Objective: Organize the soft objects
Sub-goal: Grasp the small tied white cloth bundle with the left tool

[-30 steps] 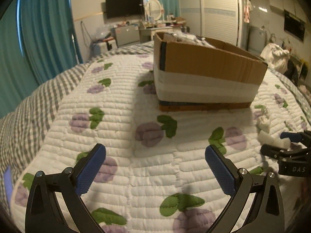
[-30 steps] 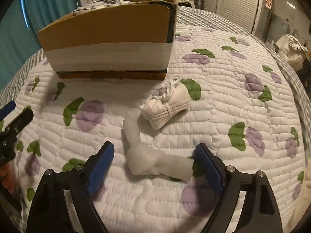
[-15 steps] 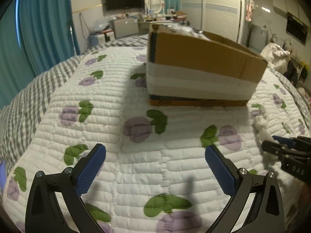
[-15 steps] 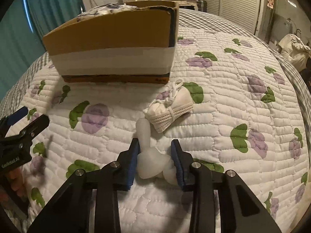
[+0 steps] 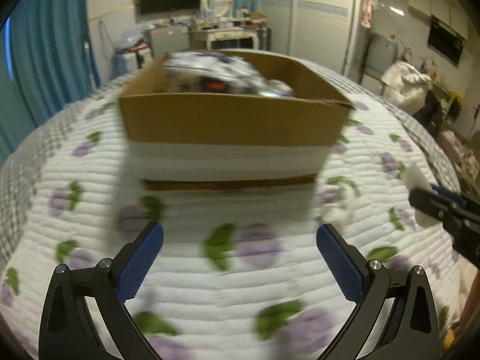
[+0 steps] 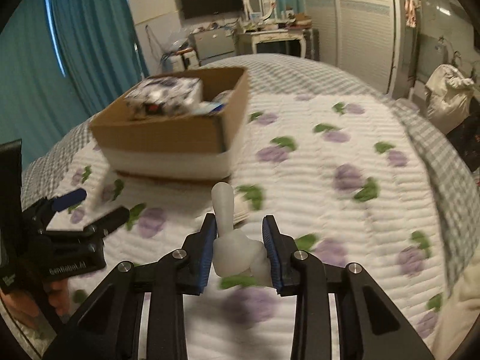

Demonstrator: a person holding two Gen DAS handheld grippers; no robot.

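The right hand-held gripper (image 6: 240, 240) is clenched on a knotted white sock (image 6: 232, 240), lifted clear of the quilt (image 6: 345, 210), one end sticking up. A white bundle (image 6: 241, 210) lies on the quilt just beyond. The left hand-held gripper (image 5: 240, 255) hangs released, holding nothing, facing the box (image 5: 234, 120) that has packets inside.

Your right gripper (image 6: 240, 240) was closed on a white knotted soft object (image 6: 232, 246), held above the quilt (image 6: 345, 210); one end of it stood up between the blue pads (image 6: 207, 249). Behind it, a white bundle (image 6: 240, 210) lay on the quilt, mostly hidden. The cardboard box (image 6: 168, 138) sat farther back on the left, with patterned items inside. Your left gripper (image 6: 87, 210) was at the left edge, its fingers apart.
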